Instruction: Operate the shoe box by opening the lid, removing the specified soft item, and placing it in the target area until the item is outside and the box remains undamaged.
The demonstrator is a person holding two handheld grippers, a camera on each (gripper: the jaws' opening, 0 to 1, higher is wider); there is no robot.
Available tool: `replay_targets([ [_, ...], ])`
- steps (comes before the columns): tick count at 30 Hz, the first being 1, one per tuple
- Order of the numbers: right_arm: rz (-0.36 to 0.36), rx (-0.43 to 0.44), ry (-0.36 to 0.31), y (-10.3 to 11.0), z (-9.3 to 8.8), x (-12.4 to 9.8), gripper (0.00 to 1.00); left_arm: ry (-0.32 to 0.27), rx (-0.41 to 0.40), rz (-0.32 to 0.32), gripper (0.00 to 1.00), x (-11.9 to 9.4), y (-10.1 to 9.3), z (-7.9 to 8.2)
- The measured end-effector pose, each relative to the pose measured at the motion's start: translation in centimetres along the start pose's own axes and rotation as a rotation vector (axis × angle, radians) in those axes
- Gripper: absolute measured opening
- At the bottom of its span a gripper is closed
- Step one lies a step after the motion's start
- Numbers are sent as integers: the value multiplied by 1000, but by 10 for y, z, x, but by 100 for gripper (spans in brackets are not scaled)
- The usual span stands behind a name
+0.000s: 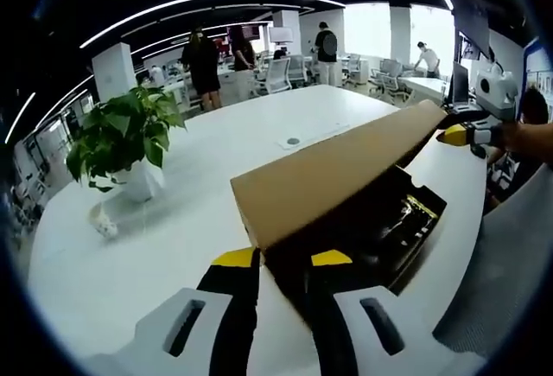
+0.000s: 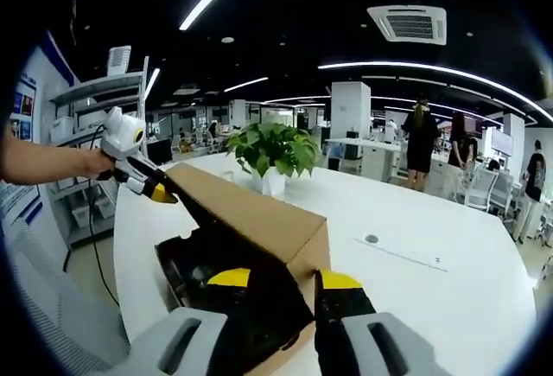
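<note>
While each hand-held gripper [image 1: 281, 259] [image 2: 283, 278] pinches an end, the brown cardboard lid [image 1: 333, 173] stands raised over the black shoe box [image 1: 380, 229].

We look from opposite ends of the shoe box [image 1: 346, 177], each camera close above its own jaws, facing inward across the white tabletop [image 1: 173, 238]; both views share the box, the plant [image 2: 272, 147] and tabletop.
</note>
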State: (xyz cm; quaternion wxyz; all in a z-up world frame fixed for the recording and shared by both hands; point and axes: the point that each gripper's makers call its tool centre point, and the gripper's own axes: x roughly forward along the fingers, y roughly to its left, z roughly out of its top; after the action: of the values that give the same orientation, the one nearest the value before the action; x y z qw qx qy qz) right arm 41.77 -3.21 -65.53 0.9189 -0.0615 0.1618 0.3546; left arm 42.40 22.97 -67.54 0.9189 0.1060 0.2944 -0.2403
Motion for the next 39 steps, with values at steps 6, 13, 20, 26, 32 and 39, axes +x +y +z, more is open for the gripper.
replay_targets([
  [6, -4, -4, -4, -4, 3, 3, 23, -15, -22, 25, 12, 1, 7, 5],
  [13, -10, -6, -10, -8, 7, 7, 24, -20, -28, 45, 9, 6, 12, 9],
  [20, -14, -6, -18, -11, 10, 9, 23, -23, -54, 76, 1, 6, 21, 13],
  [26, -19, -4, -19, -13, 11, 10, 21, -27, -78, 89, 1, 6, 23, 15],
  [32, -71, 1, -16, -23, 11, 10, 10, -18, -94, 106, 0, 8, 26, 16],
  [39, -85, -1, 1, -27, 8, 11, 8, -22, -123, 119, 0, 10, 30, 20],
])
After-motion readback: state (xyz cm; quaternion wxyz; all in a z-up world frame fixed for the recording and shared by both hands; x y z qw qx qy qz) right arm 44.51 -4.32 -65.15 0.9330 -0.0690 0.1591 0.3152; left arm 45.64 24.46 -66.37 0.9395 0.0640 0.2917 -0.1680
